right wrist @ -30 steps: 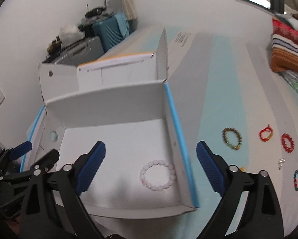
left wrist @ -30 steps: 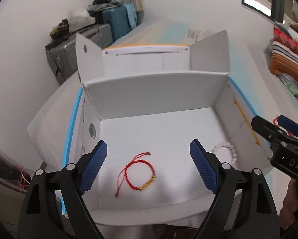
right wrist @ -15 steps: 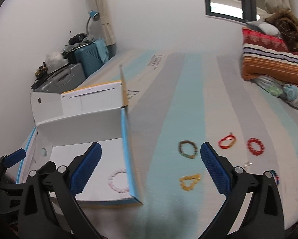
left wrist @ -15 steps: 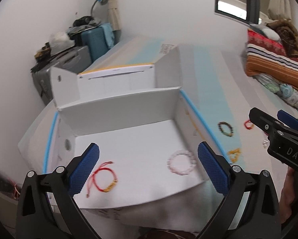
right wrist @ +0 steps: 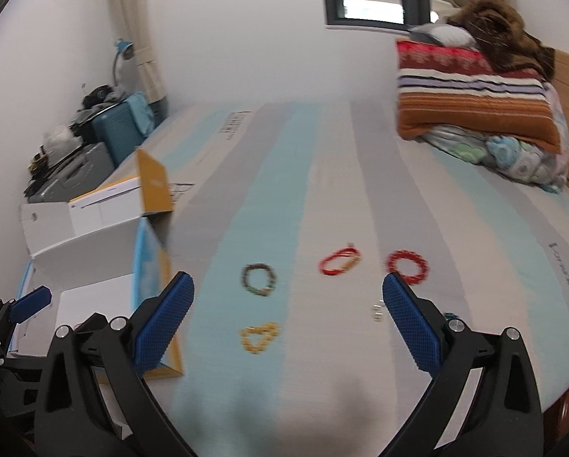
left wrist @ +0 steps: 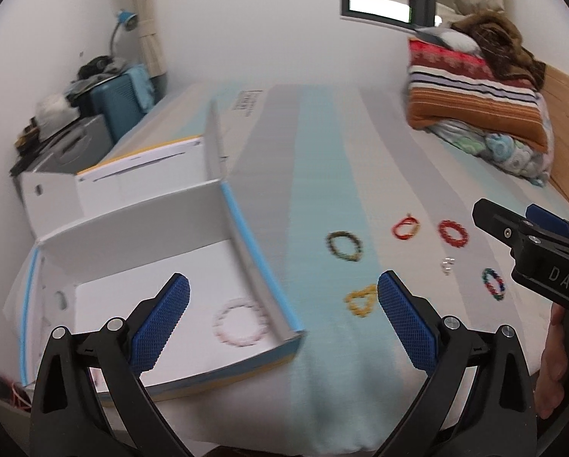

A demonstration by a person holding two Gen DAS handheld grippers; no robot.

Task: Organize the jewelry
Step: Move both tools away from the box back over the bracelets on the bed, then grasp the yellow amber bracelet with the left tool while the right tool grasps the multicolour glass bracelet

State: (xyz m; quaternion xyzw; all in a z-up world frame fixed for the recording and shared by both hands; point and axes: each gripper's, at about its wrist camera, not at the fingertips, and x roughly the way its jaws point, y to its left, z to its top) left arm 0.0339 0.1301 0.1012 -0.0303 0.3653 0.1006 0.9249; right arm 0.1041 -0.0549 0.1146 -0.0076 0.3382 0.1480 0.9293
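An open white cardboard box sits at the left on the bed, with a pale pink bead bracelet lying inside. Several bracelets lie on the striped sheet: a dark green one, a yellow one, a red cord one, a red bead one and a multicolour one. My left gripper hangs open over the box's right wall. My right gripper is open above the loose bracelets, holding nothing.
Small clear stones lie among the bracelets. Folded striped blankets pile at the far right by a wooden headboard. Suitcases and a blue lamp stand past the bed's far left corner. A hand grips the right tool.
Both grippers swung right, away from the box and toward the loose bracelets. The red cord bracelet in the box slid out of the left view. Both stay open.
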